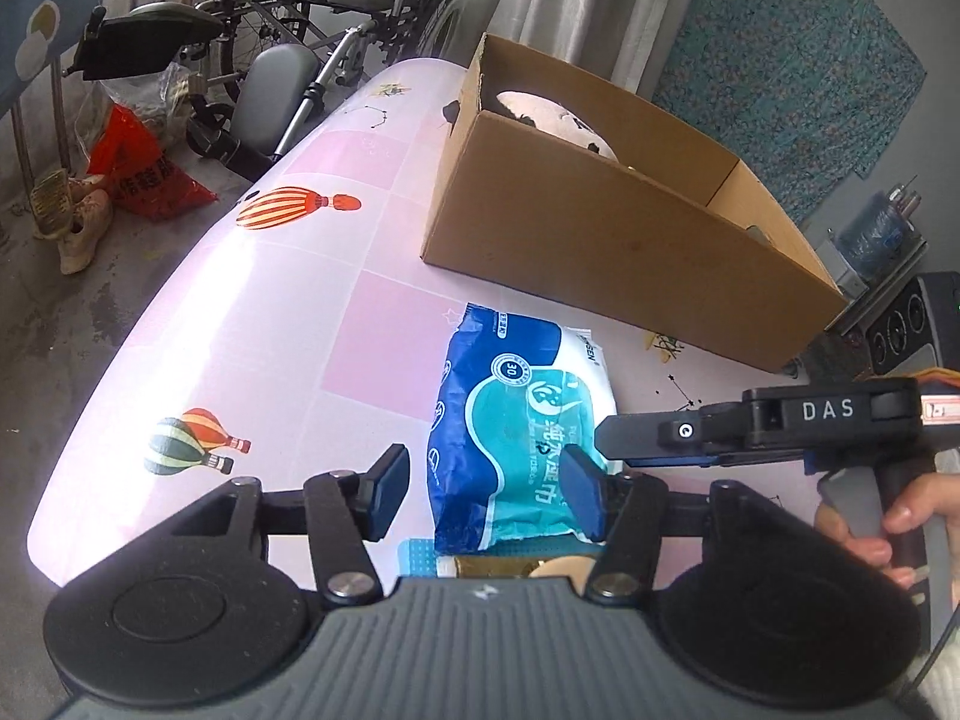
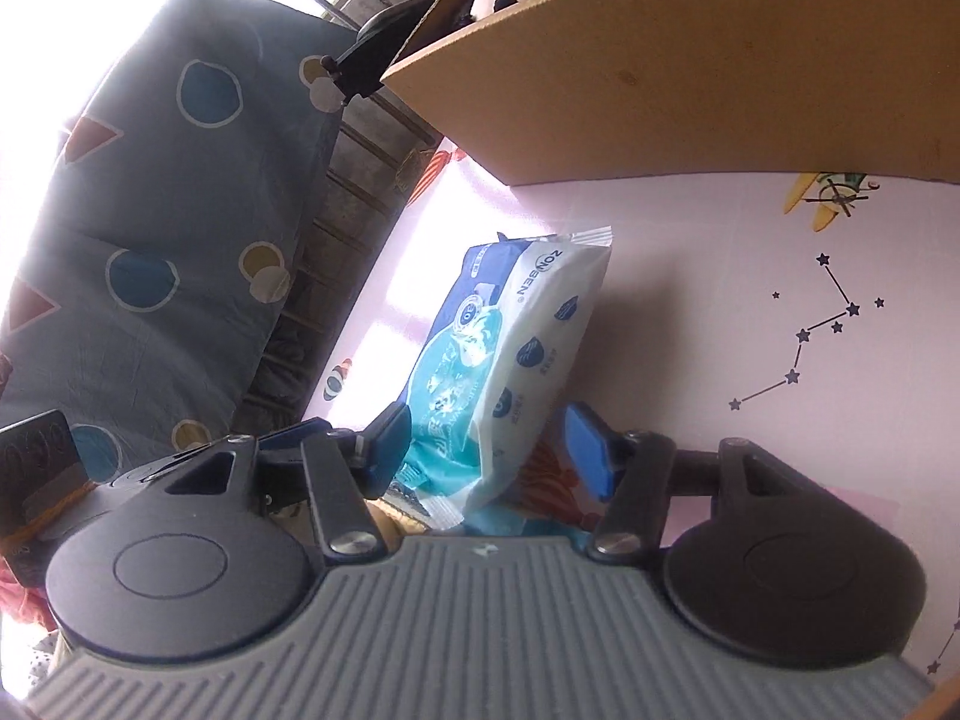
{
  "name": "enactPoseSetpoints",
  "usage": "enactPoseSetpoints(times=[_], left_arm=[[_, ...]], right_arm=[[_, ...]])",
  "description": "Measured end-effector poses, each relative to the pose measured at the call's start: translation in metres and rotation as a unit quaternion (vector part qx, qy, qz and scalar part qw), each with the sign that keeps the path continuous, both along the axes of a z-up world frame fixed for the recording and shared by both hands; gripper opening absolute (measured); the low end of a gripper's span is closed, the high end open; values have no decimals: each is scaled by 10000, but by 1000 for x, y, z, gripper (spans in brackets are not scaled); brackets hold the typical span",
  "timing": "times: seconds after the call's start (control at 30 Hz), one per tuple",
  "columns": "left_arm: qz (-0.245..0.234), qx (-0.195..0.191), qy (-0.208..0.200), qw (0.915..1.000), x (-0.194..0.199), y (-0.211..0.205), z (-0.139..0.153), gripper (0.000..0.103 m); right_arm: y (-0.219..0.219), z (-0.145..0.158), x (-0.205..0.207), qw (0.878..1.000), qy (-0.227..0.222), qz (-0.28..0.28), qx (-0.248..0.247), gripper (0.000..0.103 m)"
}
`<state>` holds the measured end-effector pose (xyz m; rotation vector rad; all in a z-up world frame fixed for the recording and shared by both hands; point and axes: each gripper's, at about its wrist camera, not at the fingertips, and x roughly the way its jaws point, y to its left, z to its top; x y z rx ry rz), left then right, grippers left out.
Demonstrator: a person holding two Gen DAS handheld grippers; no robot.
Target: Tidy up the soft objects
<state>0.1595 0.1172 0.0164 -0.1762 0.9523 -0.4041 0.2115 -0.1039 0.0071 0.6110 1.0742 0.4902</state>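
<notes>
A blue, teal and white pack of wet wipes [image 1: 516,414] lies flat on the pink table cover [image 1: 240,312]. My left gripper [image 1: 487,492] hovers open over the pack's near end. Its right pad overlaps the pack and its left pad stands clear of the pack's edge. One of the right gripper's fingers [image 1: 636,438] reaches in from the right at the pack's side. In the right wrist view the wipes pack [image 2: 510,348] sits between the spread pads of my right gripper [image 2: 489,456], with a gap at the right pad. An open cardboard box [image 1: 600,228] behind holds a plush toy [image 1: 540,111].
The box wall [image 2: 690,72] rises just beyond the pack. More small packets [image 1: 480,564] lie under the pack's near end. The table's left edge drops to a floor with a wheelchair [image 1: 300,30], red bags and shoes. A blue quilt [image 2: 168,210] hangs on a railing.
</notes>
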Motion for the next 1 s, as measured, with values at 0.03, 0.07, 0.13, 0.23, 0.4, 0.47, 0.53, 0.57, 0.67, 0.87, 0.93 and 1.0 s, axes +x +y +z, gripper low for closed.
enactPoseSetpoints(times=[0.03,0.07,0.13,0.23,0.4,0.47,0.53,0.57,0.67,0.87,0.93,1.0], left_arm=[[-99,-15,177,9998,14,-3,-7,64],[-166,-30,301,9994,25,-6,-13,64],[-181,-53,453,9988,40,-8,-25,64],[-193,-774,769,9938,53,-3,-40,52],[-389,-839,780,9927,55,-10,-44,50],[-297,-953,914,9908,57,-8,-45,45],[-324,-941,912,9908,56,-9,-42,38],[-373,-884,884,9914,55,-12,-39,36],[-415,-715,777,9935,50,-20,-28,36],[-670,-588,336,9955,21,-37,12,36],[-729,-616,177,9953,12,-42,30,36],[-843,-626,-58,9945,3,-51,50,36]], right_arm=[[1,-5,5,9999,91,-38,15,62],[2,-14,12,9997,219,-110,80,62],[2,-27,21,9989,329,-264,200,58],[-5,-35,27,9970,245,-501,534,59],[-14,-49,38,9944,245,-588,844,35],[-14,-50,39,9948,215,-475,870,35],[-13,-48,41,9959,160,-384,799,35],[-14,-46,43,9965,145,-365,739,35],[-14,-36,40,9978,-3,-284,591,36],[-17,9,20,9983,-523,20,256,36],[-22,28,10,9971,-723,95,204,36],[-30,51,-3,9949,-984,189,138,36]])
